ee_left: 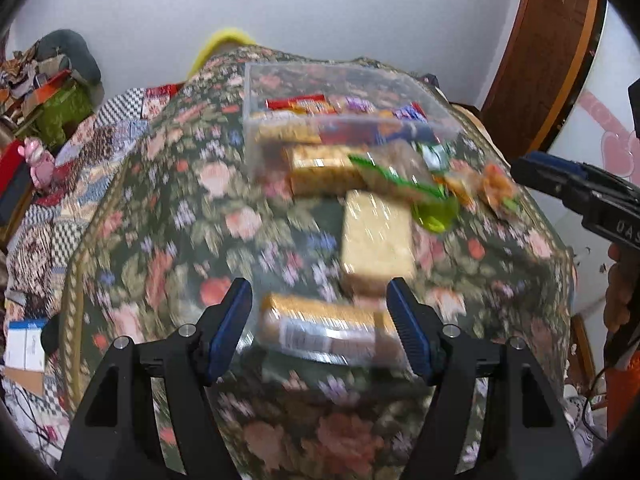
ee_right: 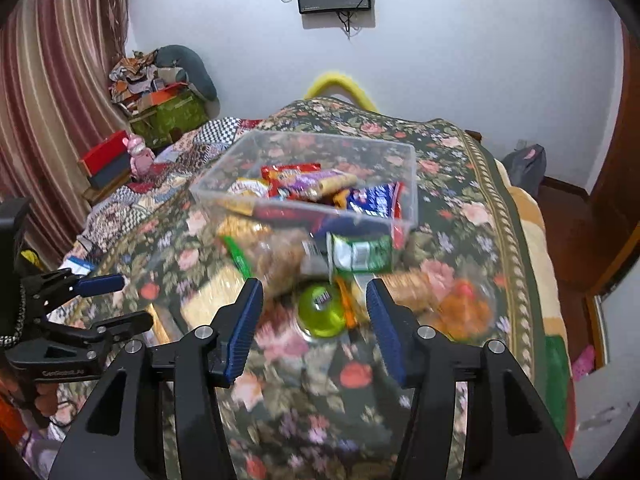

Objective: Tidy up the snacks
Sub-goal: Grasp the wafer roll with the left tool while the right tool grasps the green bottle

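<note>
A clear plastic bin (ee_left: 256, 92) (ee_right: 408, 168) stands on the floral tablecloth, holding several wrapped snacks. In front of it lie loose snacks: golden cracker packs (ee_left: 324, 170), a pale flat pack (ee_left: 378, 236), a green-white pouch (ee_right: 360, 254) and a green jelly cup (ee_right: 322, 312). My left gripper (ee_left: 320, 326) is open, its jaws either side of a golden cracker pack (ee_left: 320, 328) without gripping it. My right gripper (ee_right: 314, 320) is open and hovers just short of the jelly cup. The right gripper also shows in the left wrist view (ee_left: 576, 188).
The table (ee_right: 472, 184) is draped in a floral cloth that falls off at the right and near edges. An orange snack bag (ee_right: 466, 308) lies at the right of the pile. Cluttered boxes (ee_right: 168, 108) and a curtain stand far left. A wooden door (ee_left: 548, 52) is on the right.
</note>
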Demonstrator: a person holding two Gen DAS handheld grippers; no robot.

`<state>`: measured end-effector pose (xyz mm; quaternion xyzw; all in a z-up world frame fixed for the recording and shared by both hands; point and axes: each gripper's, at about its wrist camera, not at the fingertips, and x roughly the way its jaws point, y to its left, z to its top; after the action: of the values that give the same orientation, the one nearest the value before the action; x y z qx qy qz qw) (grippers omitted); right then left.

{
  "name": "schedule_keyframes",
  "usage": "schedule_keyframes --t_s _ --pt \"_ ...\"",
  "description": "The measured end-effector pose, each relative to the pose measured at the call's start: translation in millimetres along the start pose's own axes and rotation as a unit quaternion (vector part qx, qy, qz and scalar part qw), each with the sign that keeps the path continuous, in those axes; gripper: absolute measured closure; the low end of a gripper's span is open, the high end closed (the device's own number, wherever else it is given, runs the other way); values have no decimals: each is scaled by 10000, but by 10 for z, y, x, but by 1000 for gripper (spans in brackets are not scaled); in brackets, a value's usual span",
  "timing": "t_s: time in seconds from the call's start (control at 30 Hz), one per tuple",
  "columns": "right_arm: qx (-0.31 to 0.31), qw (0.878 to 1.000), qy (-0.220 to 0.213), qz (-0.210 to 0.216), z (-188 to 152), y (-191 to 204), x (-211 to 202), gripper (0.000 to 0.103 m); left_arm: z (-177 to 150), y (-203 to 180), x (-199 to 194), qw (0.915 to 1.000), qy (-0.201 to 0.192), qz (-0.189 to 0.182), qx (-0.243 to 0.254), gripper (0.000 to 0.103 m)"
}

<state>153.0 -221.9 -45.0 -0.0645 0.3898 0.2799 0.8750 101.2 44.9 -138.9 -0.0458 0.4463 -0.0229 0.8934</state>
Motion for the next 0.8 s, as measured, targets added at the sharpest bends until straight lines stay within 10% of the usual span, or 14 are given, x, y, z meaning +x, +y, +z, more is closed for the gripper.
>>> schedule_keyframes --t_s 0.8 --pt "217 9990 390 66 -415 -68 108 51 -253 -45 234 9960 158 533 -694 23"
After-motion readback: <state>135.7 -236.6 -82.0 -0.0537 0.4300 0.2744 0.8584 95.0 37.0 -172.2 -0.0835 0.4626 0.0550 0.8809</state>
